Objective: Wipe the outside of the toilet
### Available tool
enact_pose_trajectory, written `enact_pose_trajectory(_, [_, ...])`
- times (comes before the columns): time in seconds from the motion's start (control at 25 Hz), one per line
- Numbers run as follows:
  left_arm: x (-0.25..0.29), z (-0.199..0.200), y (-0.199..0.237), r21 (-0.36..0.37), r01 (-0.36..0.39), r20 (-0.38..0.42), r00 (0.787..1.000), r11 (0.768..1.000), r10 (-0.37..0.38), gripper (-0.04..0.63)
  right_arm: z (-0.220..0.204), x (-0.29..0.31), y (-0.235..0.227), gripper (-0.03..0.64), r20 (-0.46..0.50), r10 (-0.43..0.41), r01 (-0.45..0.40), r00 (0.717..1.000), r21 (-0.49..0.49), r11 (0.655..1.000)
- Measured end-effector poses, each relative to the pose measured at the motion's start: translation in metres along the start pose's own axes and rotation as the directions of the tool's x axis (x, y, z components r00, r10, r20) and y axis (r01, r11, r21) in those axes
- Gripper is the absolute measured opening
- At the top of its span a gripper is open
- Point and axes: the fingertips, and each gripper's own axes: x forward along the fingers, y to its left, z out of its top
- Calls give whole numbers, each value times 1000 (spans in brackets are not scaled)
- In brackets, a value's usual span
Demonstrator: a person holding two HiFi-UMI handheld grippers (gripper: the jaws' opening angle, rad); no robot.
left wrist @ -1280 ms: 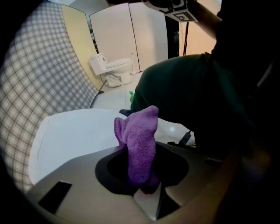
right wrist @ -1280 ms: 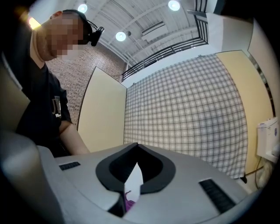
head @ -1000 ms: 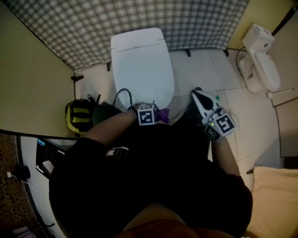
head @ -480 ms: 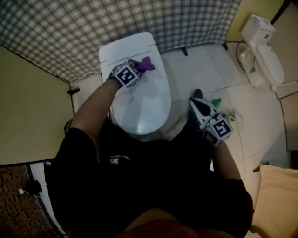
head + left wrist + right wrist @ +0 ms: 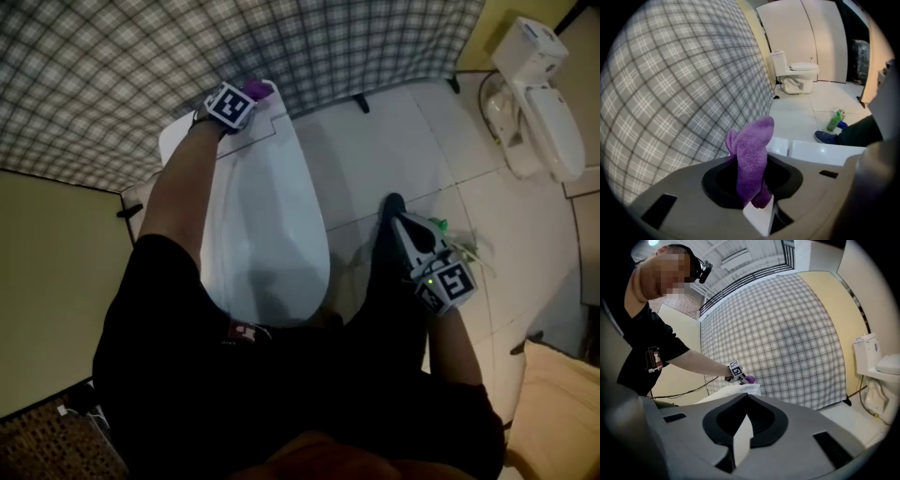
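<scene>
The white toilet (image 5: 267, 225) stands with its lid down, below the plaid wall. My left gripper (image 5: 246, 97) is at the toilet's far end, shut on a purple cloth (image 5: 256, 89) that rests on the white top there. In the left gripper view the purple cloth (image 5: 752, 159) stands up from the shut left gripper (image 5: 757, 206), over the toilet's white rear top (image 5: 825, 152). My right gripper (image 5: 405, 228) hangs to the right of the toilet above the floor, shut with nothing in it; its view shows the right gripper (image 5: 743, 437) and, far off, the left gripper (image 5: 736, 370).
A second toilet (image 5: 534, 94) stands at the far right by the yellow wall. A green bottle (image 5: 437, 225) lies on the tiled floor beside a dark shoe (image 5: 389, 208). The plaid wall (image 5: 141, 66) runs close behind the toilet.
My left gripper has carried the purple cloth from the lid's near end up along the lid to the toilet's far end. The right gripper has stayed at the right side.
</scene>
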Motion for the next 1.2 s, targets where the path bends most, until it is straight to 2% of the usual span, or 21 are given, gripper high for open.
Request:
enact_pose_trajectory(0.08, [35, 4, 16, 8, -44, -29, 999, 999, 44, 107, -28, 10, -19, 5, -19, -17, 17, 1000, 16, 1000])
enact_pose_trajectory(0.2, [77, -16, 31, 52, -129, -109, 985, 990, 134, 107, -80, 25, -40, 5, -39, -29, 31, 999, 35, 999])
enact_pose_trajectory(0.24, [87, -18, 31, 39, -118, -95, 988, 992, 121, 107, -90, 27, -44, 5, -46, -29, 32, 998, 48, 998])
enact_pose_trajectory(0.32, [100, 0, 19, -23, -7, 11, 1000, 1000, 7, 107, -98, 29, -52, 5, -58, -26, 30, 998, 70, 997])
enact_pose_trajectory(0.36, [101, 11, 14, -26, 43, 62, 997, 999, -42, 107, -100, 29, -53, 5, -58, -23, 27, 998, 76, 997])
enact_pose_trajectory(0.44, [96, 25, 0, 34, 83, 93, 992, 996, -86, 104, -102, 26, -50, 5, -53, -13, 18, 999, 82, 996])
enact_pose_trajectory(0.64, [72, 4, -95, 198, 175, 21, 983, 964, -182, 100, -93, 4, -37, 5, -15, -16, 18, 1000, 85, 996])
enact_pose_trajectory(0.76, [47, -24, -145, 273, 147, -26, 989, 951, -145, 89, -77, -11, -12, 5, 24, -5, 4, 1000, 68, 998])
enact_pose_trajectory(0.84, [25, -37, -189, 303, 165, -23, 986, 939, -166, 89, -63, -24, 9, 5, 47, 6, -8, 999, 49, 999])
enact_pose_trajectory(1.0, [-26, -66, -277, 410, 165, -30, 985, 897, -168, 89, -35, -60, 55, 5, 80, 41, -40, 996, -16, 999])
enact_pose_trajectory(1.2, [-84, -123, -393, 450, 234, -28, 968, 862, -248, 89, -29, -105, 113, 5, 84, 72, -65, 994, -91, 994])
